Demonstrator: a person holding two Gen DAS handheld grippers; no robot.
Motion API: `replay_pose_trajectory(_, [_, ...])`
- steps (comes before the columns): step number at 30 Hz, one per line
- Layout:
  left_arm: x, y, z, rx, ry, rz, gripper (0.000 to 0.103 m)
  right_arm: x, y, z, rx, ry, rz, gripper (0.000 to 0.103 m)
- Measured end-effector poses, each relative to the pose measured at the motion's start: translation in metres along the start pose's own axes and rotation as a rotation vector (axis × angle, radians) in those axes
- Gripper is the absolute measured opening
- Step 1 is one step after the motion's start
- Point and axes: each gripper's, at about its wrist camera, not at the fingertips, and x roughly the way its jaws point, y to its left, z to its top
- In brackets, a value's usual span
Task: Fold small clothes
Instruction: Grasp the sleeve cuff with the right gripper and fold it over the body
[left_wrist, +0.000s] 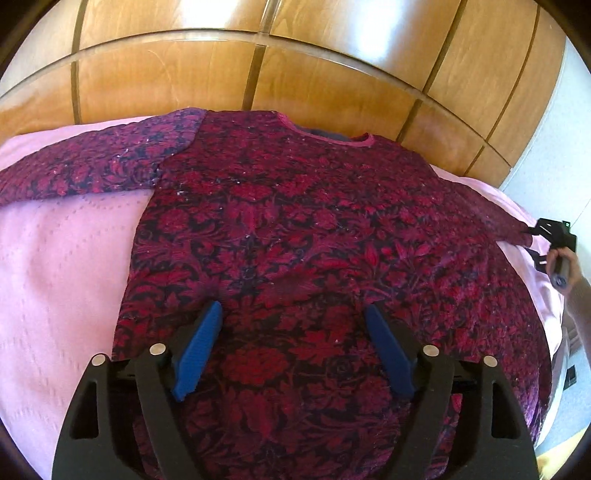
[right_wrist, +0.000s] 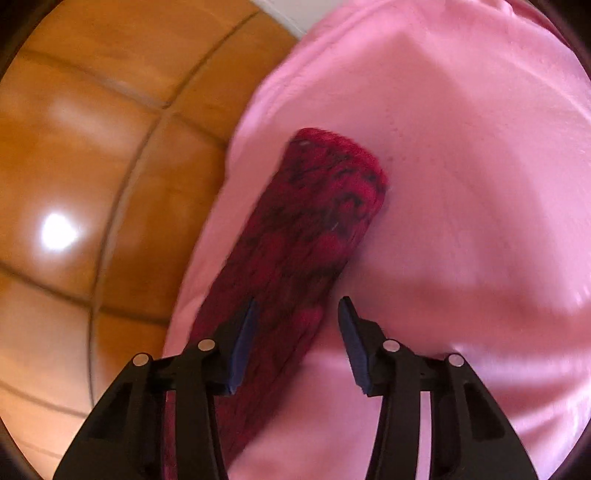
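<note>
**Sleeve first: squaring up the patterned top before the fold**

The red-and-black floral top (left_wrist: 295, 236) lies flat, front up, on the pink bedspread (left_wrist: 66, 266) of a bed, its neckline toward the wooden wardrobe doors (left_wrist: 221, 66) and its hem nearest the left wrist camera. So its long axis runs from the hem up to the collar, away from the left gripper (left_wrist: 293, 314); both sleeves stretch out sideways, across that axis.

The left gripper hovers over the lower body of the top with its blue fingers (left_wrist: 199, 350) wide apart and nothing between them. In the right wrist view the right gripper (right_wrist: 297, 306) sits over the right sleeve (right_wrist: 314, 229), which points away from it toward the cuff. Its fingers stand partly apart, straddling the sleeve; the view is blurred, and the pads do not seem to press on the cloth. In the left view that gripper, held in a person's hand (left_wrist: 569, 266), appears at the sleeve's far end.

The step in hand looks like taking the sleeve to fold it inward. To do it well, close on the sleeve near the cuff, pinching only the sleeve and not the bedspread beneath. Carry it straight across the body, keeping it flat and untwisted, while the left gripper pins the torso so the top does not slide or bunch
</note>
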Motion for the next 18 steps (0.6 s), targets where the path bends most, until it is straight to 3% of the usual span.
replay_pose_trajectory(1, [0.001, -0.002, 0.0, 0.005, 0.001, -0.001, 0.083, 0.006, -0.003, 0.005, 0.009, 0.0, -0.013, 0.041])
replay_pose_trajectory(2, [0.002, -0.003, 0.0, 0.009, 0.003, 0.001, 0.083, 0.016, -0.002, 0.009, 0.002, 0.003, -0.042, 0.029])
replay_pose_trajectory(3, [0.002, -0.004, 0.0, 0.013, 0.005, 0.005, 0.084, 0.021, 0.0, 0.011, -0.02, 0.009, -0.074, 0.023])
replay_pose_trajectory(5, [0.005, -0.006, 0.001, 0.02, 0.008, 0.006, 0.085, 0.027, 0.01, 0.018, -0.1, 0.022, -0.136, 0.021])
replay_pose_trajectory(6, [0.005, -0.006, 0.001, 0.02, 0.008, 0.005, 0.086, 0.029, 0.02, 0.021, -0.137, 0.031, -0.17, 0.014])
replay_pose_trajectory(8, [0.007, -0.007, 0.002, 0.017, 0.008, 0.001, 0.086, 0.02, 0.037, 0.023, -0.178, 0.011, -0.177, 0.012])
replay_pose_trajectory(13, [0.006, -0.006, 0.002, 0.01, 0.003, -0.008, 0.086, -0.027, 0.098, 0.008, -0.323, -0.072, 0.036, 0.011])
replay_pose_trajectory(18, [0.004, -0.003, 0.001, 0.0, -0.004, -0.019, 0.086, -0.046, 0.18, -0.054, -0.516, -0.023, 0.222, 0.01])
